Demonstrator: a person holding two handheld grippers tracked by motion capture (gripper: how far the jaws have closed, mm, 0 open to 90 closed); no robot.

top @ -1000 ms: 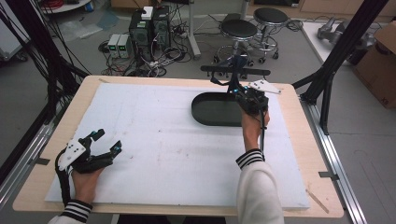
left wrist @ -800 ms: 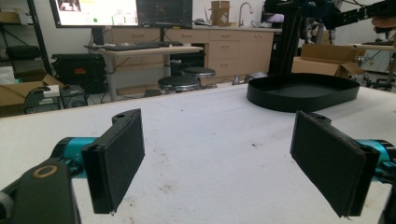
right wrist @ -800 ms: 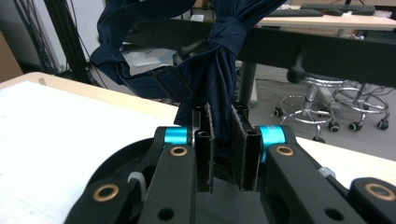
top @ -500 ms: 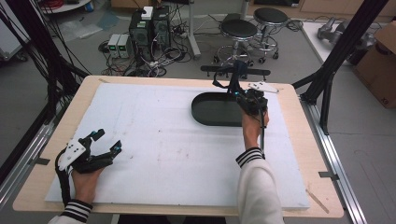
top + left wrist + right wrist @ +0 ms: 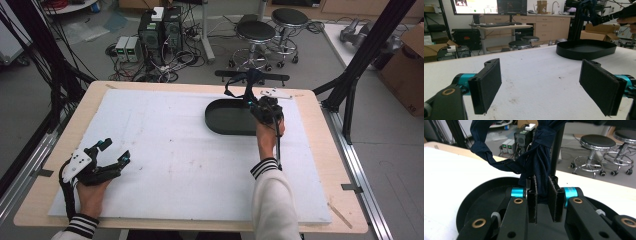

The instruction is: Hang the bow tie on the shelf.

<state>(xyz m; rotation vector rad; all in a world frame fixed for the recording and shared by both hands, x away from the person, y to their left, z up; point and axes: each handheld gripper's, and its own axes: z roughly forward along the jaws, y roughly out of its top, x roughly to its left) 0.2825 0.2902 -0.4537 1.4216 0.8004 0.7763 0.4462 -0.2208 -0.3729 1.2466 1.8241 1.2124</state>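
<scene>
While the right gripper pinches a dark cloth hanging ahead, above the black tray beneath it, the cloth could snag the stand behind; the left gripper rests wide open, empty.

I count one dark blue cloth pinched in my right gripper, one black oval tray, and two grippers, my left gripper included. Behind the table stand two round stools, perhaps more beyond the frame.
</scene>
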